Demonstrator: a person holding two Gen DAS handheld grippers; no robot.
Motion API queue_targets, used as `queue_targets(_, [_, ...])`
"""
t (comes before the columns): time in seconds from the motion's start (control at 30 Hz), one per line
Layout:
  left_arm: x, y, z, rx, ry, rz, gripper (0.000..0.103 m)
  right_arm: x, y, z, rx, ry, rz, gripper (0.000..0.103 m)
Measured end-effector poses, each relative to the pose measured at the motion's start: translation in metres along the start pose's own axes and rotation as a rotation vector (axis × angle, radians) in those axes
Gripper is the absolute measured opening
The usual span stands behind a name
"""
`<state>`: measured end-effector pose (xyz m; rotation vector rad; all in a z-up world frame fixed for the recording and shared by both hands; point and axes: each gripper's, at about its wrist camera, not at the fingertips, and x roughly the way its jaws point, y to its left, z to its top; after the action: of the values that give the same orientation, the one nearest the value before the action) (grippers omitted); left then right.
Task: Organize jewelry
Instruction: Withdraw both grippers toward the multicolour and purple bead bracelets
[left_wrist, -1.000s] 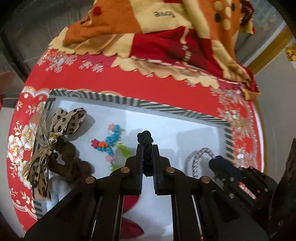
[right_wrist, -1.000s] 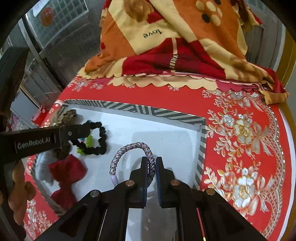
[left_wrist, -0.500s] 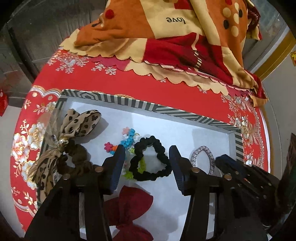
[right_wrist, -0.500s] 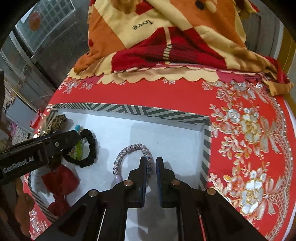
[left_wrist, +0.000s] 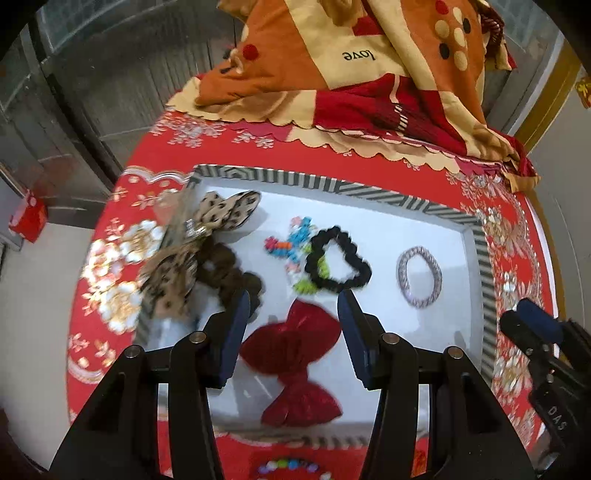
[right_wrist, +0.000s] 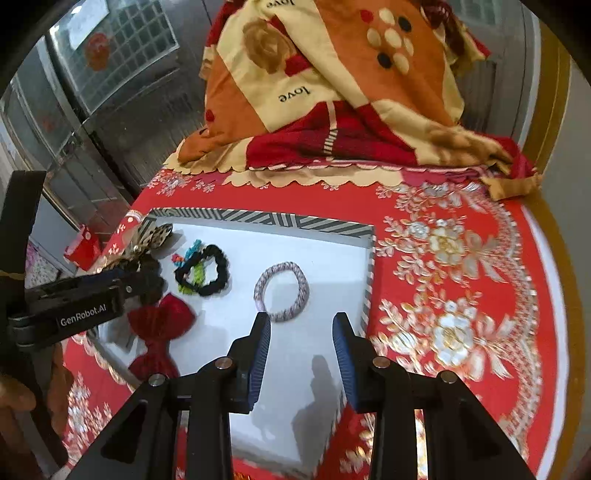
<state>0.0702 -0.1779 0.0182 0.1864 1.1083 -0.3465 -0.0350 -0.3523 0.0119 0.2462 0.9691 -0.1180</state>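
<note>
A white tray with a striped rim (left_wrist: 373, 194) (right_wrist: 258, 216) lies on the red floral cloth. In it lie a black scrunchie (left_wrist: 338, 264) (right_wrist: 207, 271), a silver braided bracelet (left_wrist: 419, 277) (right_wrist: 282, 291), a colourful bead bracelet (left_wrist: 291, 243), a red bow (left_wrist: 295, 365) (right_wrist: 159, 332) and a leopard bow with a brown scrunchie (left_wrist: 195, 254). My left gripper (left_wrist: 293, 306) is open and empty above the red bow. My right gripper (right_wrist: 301, 328) is open and empty, just short of the silver bracelet.
A folded orange and red blanket (left_wrist: 369, 74) (right_wrist: 332, 92) is piled at the far side of the table. Another bead bracelet (left_wrist: 288, 465) lies on the cloth outside the tray's near rim. A red box (right_wrist: 83, 247) stands off the table at left.
My left gripper opened and let the black scrunchie go in the tray. My right gripper opened and let the silver bracelet go. Both have pulled back and up.
</note>
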Motion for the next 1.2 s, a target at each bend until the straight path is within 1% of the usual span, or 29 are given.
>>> queue_targets(0.23, [-0.037, 0.012, -0.029, -0.024, -0.054, -0.005, 0.049, -0.035, 0.01, -0.028, 0.012, -0.02, -0.005, 0.034])
queue_targets(0.43, [-0.061, 0.017, -0.056, -0.001, -0.079, 0.015, 0.049, -0.063, 0.021, -0.054, 0.014, -0.051, -0.035, 0.034])
queue_targets(0.53, [-0.071, 0.019, -0.07, 0.01, -0.082, 0.018, 0.049, -0.073, 0.026, -0.066, 0.028, -0.05, -0.024, 0.034])
queue_targets(0.73, [-0.092, 0.021, -0.097, 0.027, -0.101, 0.006, 0.049, -0.087, 0.041, -0.094, 0.022, -0.033, -0.045, 0.034])
queue_targets(0.97, [-0.105, 0.019, -0.121, 0.061, -0.108, -0.004, 0.049, -0.1, 0.048, -0.124, 0.02, -0.012, -0.056, 0.034])
queue_targets(1.2, [-0.114, 0.017, -0.141, 0.077, -0.111, -0.013, 0.049, -0.115, 0.05, -0.145, 0.033, -0.016, -0.058, 0.034])
